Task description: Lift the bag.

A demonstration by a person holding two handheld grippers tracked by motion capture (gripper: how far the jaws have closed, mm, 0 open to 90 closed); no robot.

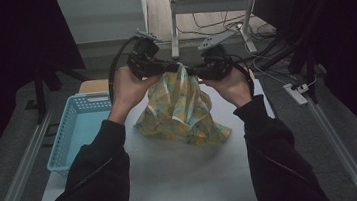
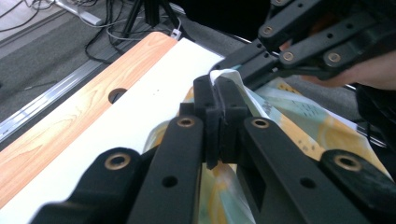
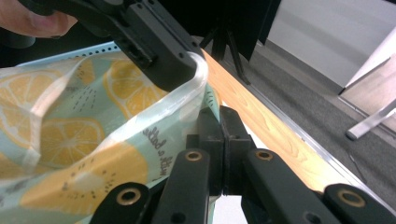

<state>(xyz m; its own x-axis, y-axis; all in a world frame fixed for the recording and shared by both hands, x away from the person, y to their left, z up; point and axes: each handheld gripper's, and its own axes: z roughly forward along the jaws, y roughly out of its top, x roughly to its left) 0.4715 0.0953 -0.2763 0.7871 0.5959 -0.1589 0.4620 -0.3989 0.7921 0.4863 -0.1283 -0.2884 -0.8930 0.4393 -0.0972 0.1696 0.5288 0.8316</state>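
A lemon-print plastic bag hangs above the white tabletop, its lower corner resting on the table. My left gripper is shut on the bag's top edge, and my right gripper is shut on the same edge right beside it. In the left gripper view my jaws clamp the bag's rim, with the other gripper just beyond. In the right gripper view my jaws pinch the clear rim of the bag, with the other gripper's jaw above it.
A light blue plastic basket stands at the table's left side. A wooden strip runs along the far table edge. Cables and a metal desk frame lie on the floor beyond, and a power strip is at the right.
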